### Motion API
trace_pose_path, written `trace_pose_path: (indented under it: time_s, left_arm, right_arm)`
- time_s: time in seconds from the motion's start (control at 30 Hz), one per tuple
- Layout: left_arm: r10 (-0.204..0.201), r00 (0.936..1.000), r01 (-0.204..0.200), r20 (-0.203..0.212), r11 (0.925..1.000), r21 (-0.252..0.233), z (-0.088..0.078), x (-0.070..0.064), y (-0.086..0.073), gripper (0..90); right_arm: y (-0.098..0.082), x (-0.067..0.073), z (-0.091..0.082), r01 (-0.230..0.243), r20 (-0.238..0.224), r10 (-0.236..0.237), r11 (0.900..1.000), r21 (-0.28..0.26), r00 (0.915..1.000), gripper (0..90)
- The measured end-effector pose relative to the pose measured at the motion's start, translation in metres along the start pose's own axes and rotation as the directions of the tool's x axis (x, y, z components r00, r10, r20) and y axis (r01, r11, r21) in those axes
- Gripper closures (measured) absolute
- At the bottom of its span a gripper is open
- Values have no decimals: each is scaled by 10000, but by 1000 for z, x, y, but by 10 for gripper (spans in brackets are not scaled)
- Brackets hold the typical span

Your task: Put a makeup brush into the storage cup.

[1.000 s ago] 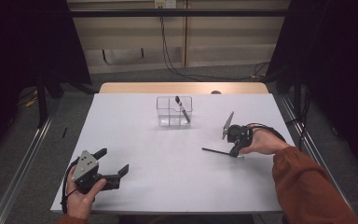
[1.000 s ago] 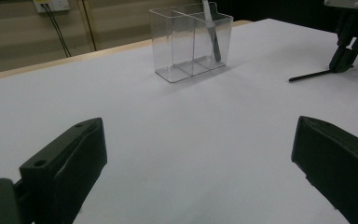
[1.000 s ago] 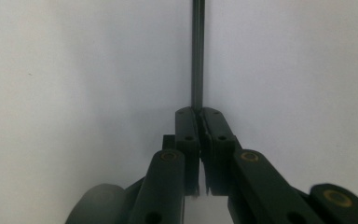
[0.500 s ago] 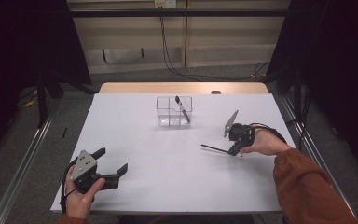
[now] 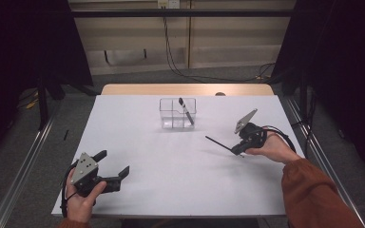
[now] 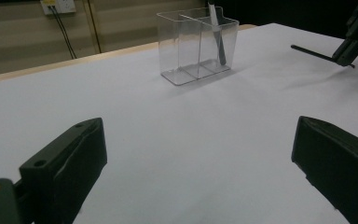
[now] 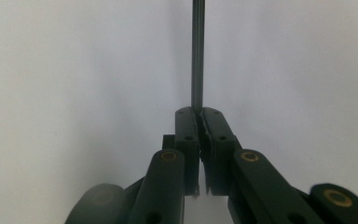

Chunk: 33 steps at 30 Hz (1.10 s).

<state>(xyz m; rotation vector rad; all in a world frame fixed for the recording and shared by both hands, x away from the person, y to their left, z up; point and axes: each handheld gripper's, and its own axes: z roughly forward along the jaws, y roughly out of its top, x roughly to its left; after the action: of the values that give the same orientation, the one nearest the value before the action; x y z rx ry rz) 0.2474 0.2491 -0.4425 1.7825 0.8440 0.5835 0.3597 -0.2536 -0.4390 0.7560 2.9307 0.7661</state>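
My right gripper (image 5: 239,149) hovers over the right side of the white table (image 5: 171,185), shut on one end of a thin black pen (image 5: 218,144) that juts left towards the table's middle. In the right gripper view the jaws meet around the pen (image 7: 197,56) at the fingertips (image 7: 196,112). A clear two-compartment box (image 5: 177,114) stands at the far middle, and a second dark pen (image 5: 186,110) leans in its right compartment. My left gripper (image 5: 114,161) rests at the near left, open with nothing between its jaws (image 6: 198,130). The box (image 6: 191,46) and the held pen (image 6: 312,52) show beyond it.
A wooden strip (image 5: 185,89) runs along the table's far edge. Metal rails (image 5: 313,142) flank the table on both sides, and cables (image 5: 171,52) hang at the back wall. Bare white tabletop lies between the two grippers and the box.
The right gripper has shifted slightly, and the free end of the held pen has swung a little towards the far side. The left gripper has stayed put.
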Motion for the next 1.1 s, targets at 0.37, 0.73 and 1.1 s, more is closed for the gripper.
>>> trace_pose_path:
  time_s: [0.37, 0.73, 1.1]
  left_arm:
    - [-104, 9999, 103, -84, 9999, -97, -2, 2, 0, 32]
    - [-54, 9999, 53, -97, 9999, -133, -2, 3, 1, 32]
    - [-50, 10000, 49, -32, 9998, -184, -1, 2, 1, 33]
  right_arm:
    - [-11, 3, -6, -812, 317, 872, 9843, -1567, 9957, 862]
    - [-21, 8, -8, -1329, 211, 1486, 9320, -3372, 9887, 862]
    - [-28, 15, -10, -1337, 74, 1570, 8643, -4849, 9876, 861]
